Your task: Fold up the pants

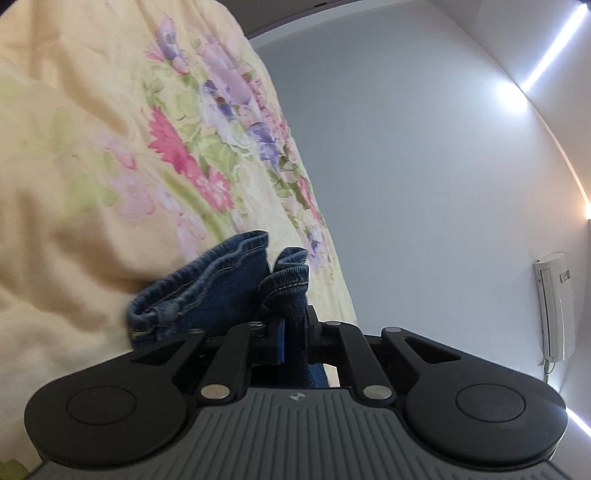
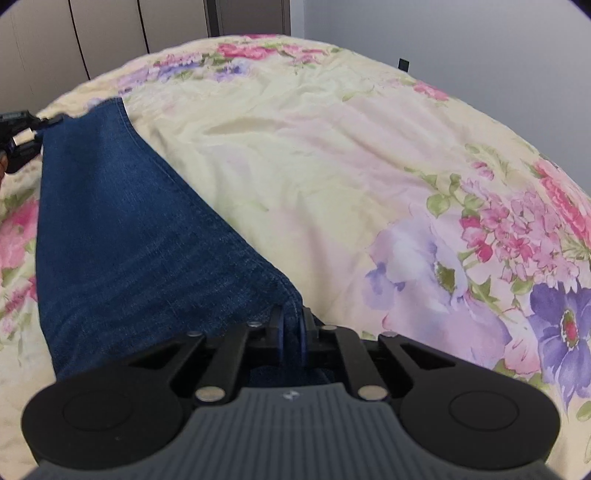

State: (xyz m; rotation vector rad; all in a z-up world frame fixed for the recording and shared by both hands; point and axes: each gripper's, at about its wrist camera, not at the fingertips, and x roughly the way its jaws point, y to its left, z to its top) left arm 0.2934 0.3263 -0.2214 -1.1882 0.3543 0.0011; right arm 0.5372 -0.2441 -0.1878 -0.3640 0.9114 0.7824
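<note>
The blue denim pants lie stretched across the flowered bed cover, running from the lower middle to the far left in the right wrist view. My right gripper is shut on one denim edge, the cloth pinched between its pads. In the left wrist view my left gripper is shut on the bunched hem end of the pants, with stitched cuffs sticking up past the fingers. The left gripper also shows at the far left of the right wrist view, at the pants' other end.
The bed cover fills the left of the left wrist view. A pale wall with a white wall unit and light strips lies to its right. Grey cabinet doors stand behind the bed.
</note>
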